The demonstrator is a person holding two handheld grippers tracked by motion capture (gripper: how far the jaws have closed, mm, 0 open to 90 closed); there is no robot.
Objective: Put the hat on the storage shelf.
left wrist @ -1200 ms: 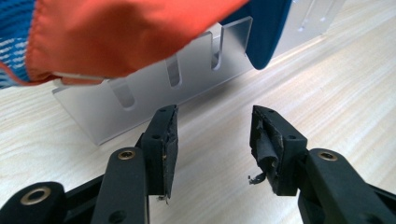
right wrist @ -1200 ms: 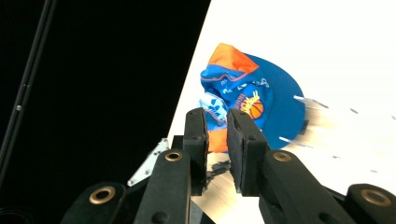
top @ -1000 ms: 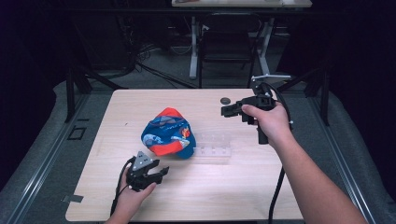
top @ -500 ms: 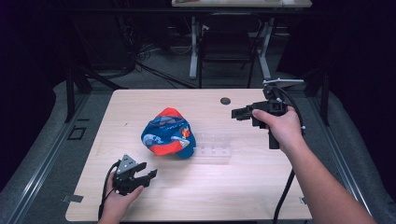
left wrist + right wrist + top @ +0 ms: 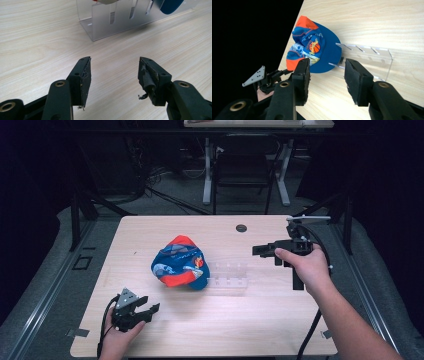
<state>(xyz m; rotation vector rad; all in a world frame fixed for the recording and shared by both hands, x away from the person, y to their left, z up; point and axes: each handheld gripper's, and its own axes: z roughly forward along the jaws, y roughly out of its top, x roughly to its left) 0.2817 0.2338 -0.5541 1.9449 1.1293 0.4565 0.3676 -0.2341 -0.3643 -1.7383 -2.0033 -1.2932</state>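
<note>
Resting near the front-left edge of the bench (image 5: 165, 330), left gripper (image 5: 134, 310) sits low in the hand, fingers (image 5: 83, 77) spread wide, holding nothing; it points toward the clear rack (image 5: 120, 20), probably parked out of the way. Cap (image 5: 180, 263), blue and orange with a basketball print, lies mid-bench, its right side touching or overlapping the left end of the rack (image 5: 227, 276); which one is on top I can't tell. Rack is a clear slotted stand lying flat, likely meant to take the cap. Farther back on the right, right gripper (image 5: 264, 251) is held above the bench, aimed left at the cap, fingers (image 5: 355, 80) apart, empty. Looks like a ready pose, no grasp started. Small dark hole (image 5: 241, 228) near the far edge.
</note>
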